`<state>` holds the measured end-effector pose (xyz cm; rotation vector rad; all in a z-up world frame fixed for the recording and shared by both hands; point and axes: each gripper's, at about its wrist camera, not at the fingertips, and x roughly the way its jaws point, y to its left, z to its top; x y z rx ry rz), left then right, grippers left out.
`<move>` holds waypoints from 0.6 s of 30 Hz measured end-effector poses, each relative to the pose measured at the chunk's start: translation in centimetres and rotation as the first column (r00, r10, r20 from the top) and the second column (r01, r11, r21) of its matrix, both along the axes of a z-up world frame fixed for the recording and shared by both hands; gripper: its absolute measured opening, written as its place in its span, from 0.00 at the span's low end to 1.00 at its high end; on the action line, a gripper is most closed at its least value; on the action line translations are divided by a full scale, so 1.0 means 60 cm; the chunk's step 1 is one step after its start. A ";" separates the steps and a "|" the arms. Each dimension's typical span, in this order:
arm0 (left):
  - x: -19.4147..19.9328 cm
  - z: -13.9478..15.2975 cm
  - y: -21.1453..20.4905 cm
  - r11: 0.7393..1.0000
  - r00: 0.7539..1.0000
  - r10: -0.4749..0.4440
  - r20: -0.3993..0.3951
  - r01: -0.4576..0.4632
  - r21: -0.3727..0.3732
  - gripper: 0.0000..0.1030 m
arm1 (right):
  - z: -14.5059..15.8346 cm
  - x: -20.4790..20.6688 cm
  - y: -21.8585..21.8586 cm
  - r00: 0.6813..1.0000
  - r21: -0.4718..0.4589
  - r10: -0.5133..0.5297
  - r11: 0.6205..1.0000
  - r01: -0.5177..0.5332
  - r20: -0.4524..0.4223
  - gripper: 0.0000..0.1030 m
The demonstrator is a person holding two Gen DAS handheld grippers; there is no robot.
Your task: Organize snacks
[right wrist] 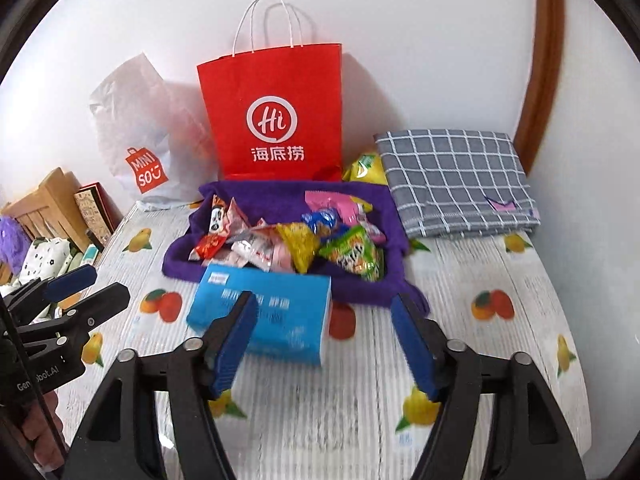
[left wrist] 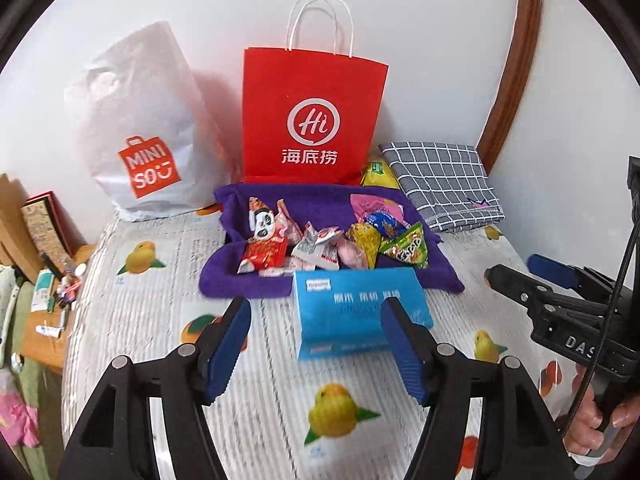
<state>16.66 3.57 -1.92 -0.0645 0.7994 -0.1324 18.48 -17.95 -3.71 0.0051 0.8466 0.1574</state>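
Snacks point(left wrist: 320, 240) in crinkly wrappers heap on fuzzy purple cloth point(left wrist: 432, 268).

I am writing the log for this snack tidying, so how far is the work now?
It looks like the very start. Done: nothing visible; the snack packets lie in a loose pile on the purple cloth. In hand: nothing; the left gripper and right gripper hover with open, empty jaws near the blue box. Left: sorting every packet; the red bag stands behind.

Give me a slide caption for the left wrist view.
Open left tongs hover before a blue box and snacks piled on purple cloth.
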 end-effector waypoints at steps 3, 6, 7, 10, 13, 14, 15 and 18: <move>-0.031 0.007 0.000 1.000 1.000 0.015 0.020 -0.015 0.006 0.70 | 0.007 -0.037 -0.003 1.000 0.021 -0.004 1.000 0.003 0.022 0.77; -0.059 0.016 0.000 1.000 0.999 0.023 0.045 -0.024 0.017 0.79 | 0.013 -0.064 0.000 0.999 0.015 -0.002 1.000 0.001 0.037 0.87; -0.065 0.018 -0.001 0.999 0.998 0.023 0.052 -0.024 0.021 0.79 | 0.015 -0.072 0.002 0.999 0.006 -0.003 1.000 0.003 0.046 0.90; -0.083 0.027 -0.005 0.999 0.997 0.027 0.071 -0.030 0.037 0.81 | 0.021 -0.097 0.003 0.997 -0.042 -0.035 0.998 0.038 0.070 0.94; -0.096 0.035 -0.007 0.998 0.996 0.032 0.082 -0.035 0.042 0.85 | 0.025 -0.114 -0.003 0.996 -0.021 -0.046 0.999 0.047 0.073 0.94; -0.099 0.036 -0.008 0.998 0.996 0.034 0.086 -0.038 0.048 0.85 | 0.026 -0.120 -0.005 0.996 -0.013 -0.049 0.999 0.050 0.071 0.94; -0.103 0.038 -0.010 0.998 0.995 0.037 0.090 -0.042 0.057 0.86 | 0.026 -0.124 -0.007 0.996 -0.010 -0.053 0.998 0.054 0.071 0.94; -0.111 0.041 -0.012 0.996 0.994 0.044 0.096 -0.051 0.068 0.86 | 0.028 -0.136 -0.009 0.996 -0.003 -0.058 0.998 0.059 0.073 0.95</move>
